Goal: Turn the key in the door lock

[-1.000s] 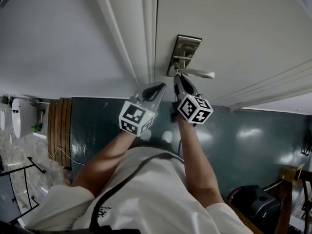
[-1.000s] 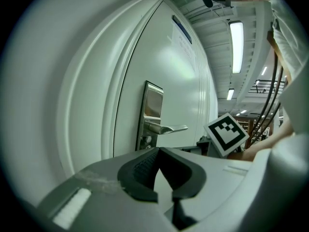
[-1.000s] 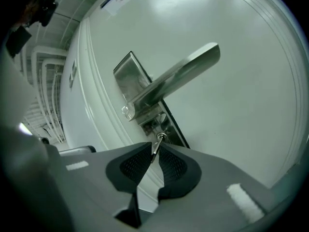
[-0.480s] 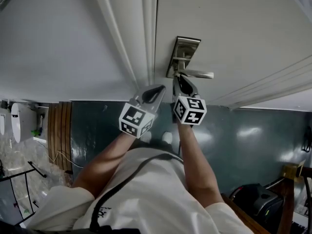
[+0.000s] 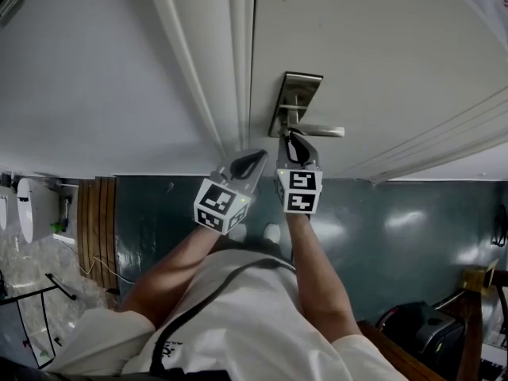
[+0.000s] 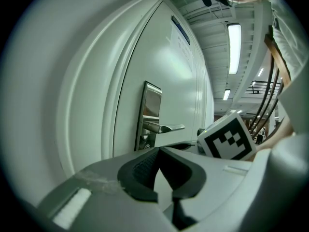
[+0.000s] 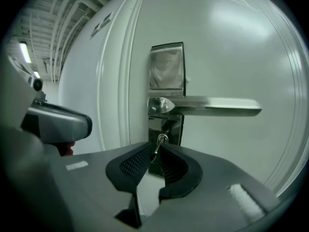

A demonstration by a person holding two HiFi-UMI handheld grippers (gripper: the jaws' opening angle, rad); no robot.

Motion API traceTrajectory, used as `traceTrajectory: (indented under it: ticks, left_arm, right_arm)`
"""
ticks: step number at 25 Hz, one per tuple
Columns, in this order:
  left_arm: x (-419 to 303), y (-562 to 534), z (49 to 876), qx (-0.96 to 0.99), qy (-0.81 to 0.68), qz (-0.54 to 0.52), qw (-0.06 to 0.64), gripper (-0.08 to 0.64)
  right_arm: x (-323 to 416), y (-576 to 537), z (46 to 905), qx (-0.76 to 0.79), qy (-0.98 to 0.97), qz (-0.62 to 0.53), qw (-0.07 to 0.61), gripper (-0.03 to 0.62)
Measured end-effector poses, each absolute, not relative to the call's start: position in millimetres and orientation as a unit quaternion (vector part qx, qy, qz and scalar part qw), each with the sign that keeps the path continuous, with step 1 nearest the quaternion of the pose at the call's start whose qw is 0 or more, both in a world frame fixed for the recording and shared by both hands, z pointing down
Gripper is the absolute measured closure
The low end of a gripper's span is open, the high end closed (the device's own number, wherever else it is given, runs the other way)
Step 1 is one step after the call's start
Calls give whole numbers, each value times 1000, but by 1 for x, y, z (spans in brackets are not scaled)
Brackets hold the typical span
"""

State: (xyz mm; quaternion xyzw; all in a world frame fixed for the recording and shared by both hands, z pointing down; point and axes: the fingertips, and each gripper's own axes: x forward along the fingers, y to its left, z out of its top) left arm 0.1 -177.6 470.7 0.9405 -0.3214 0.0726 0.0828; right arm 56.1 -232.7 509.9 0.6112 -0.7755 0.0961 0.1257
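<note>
The key sits in the lock just below the lever handle on the door's metal plate. Its head is pinched between the tips of the right gripper's fingers, which are clamped on it. The left gripper hangs to the left of the handle, its fingers together on nothing.

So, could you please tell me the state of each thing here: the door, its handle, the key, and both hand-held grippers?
Door, looks closed against its frame.
Door handle, level, not pressed down.
Key, in the lock below the handle, pinched between the right jaws.
Right hand-held gripper, shut on the key.
Left hand-held gripper, shut, holding nothing.
</note>
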Motion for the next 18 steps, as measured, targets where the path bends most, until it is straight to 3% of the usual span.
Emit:
traceTrajectory:
  ticks: [13,18]
  left_arm:
    - [-1,-183,470,945,-308,76,80,555]
    - [-1,-184,470,947,-303,77,77,555]
  right_arm:
    - [52,-233,508,612,-766,27,194,537]
    - [49,-234,511,608,-751,-32,254,546]
